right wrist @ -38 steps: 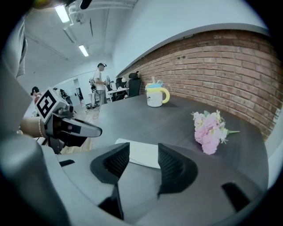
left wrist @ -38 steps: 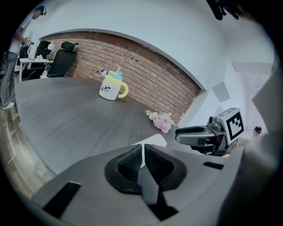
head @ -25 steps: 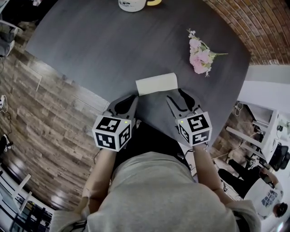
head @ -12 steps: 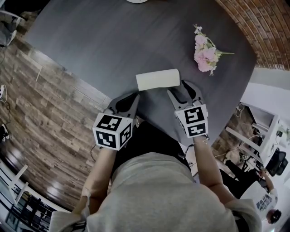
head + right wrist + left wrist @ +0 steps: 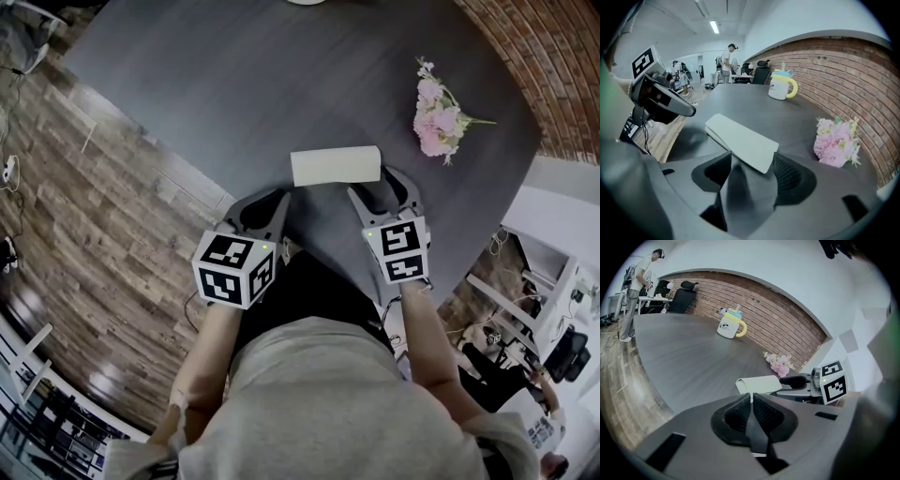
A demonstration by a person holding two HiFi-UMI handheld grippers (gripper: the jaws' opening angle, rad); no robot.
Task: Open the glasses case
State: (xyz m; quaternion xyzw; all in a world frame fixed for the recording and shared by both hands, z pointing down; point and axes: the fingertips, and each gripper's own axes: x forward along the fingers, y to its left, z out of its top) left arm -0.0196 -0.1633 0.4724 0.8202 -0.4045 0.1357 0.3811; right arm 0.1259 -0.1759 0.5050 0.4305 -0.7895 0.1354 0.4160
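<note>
The white glasses case (image 5: 336, 166) lies shut on the dark table (image 5: 234, 84), close to the near edge. My right gripper (image 5: 380, 186) is at the case's right end. In the right gripper view the end of the case (image 5: 740, 140) sits between the jaws of that gripper (image 5: 752, 161). Those jaws are opening and the pads (image 5: 787, 171) do not press on the case. My left gripper (image 5: 269, 202) hangs just short of the case's left end, apart from it. Its jaws (image 5: 751, 397) are shut with nothing between them.
A bunch of pink flowers (image 5: 439, 120) lies on the table to the right of the case. A white mug with a yellow handle (image 5: 730, 326) stands at the far side. The table's near edge runs just behind both grippers, with a wood floor (image 5: 84, 234) at the left and a brick wall (image 5: 834, 70) at the right.
My right gripper has moved in on the case's right end, rolled a little, and its jaws have spread wider. The left gripper has stayed put.
</note>
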